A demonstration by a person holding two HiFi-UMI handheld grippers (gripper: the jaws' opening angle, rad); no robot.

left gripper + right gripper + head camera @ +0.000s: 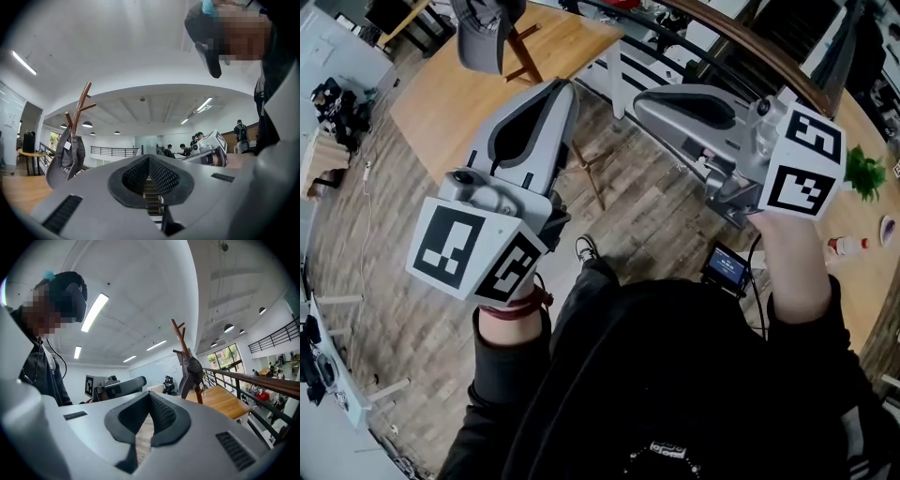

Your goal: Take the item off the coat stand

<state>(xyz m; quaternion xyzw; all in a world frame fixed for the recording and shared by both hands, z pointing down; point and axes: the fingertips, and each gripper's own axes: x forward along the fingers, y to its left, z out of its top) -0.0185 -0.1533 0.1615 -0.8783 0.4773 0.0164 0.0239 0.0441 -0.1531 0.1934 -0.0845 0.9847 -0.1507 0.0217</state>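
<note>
A grey cap [481, 37] hangs on a brown wooden coat stand [523, 52] at the top of the head view, on a raised wooden platform [450, 103]. Both grippers are held up in front of me, some way short of the stand. My left gripper [565, 86] is shut and empty. My right gripper [639, 101] is also shut with nothing in it. In the left gripper view the cap [64, 159] hangs at the left below the stand's branches [80, 105], beyond the shut jaws [148, 159]. The right gripper view shows the cap [192, 371] on the stand [182, 341] past its shut jaws [150, 395].
A dark railing [661, 42] runs behind the platform, and it also shows in the right gripper view [262, 380]. At the right stands a wooden table with a green plant [863, 172] and a small bottle [846, 246]. A small screen [727, 267] lies on the plank floor. People sit far off [187, 149].
</note>
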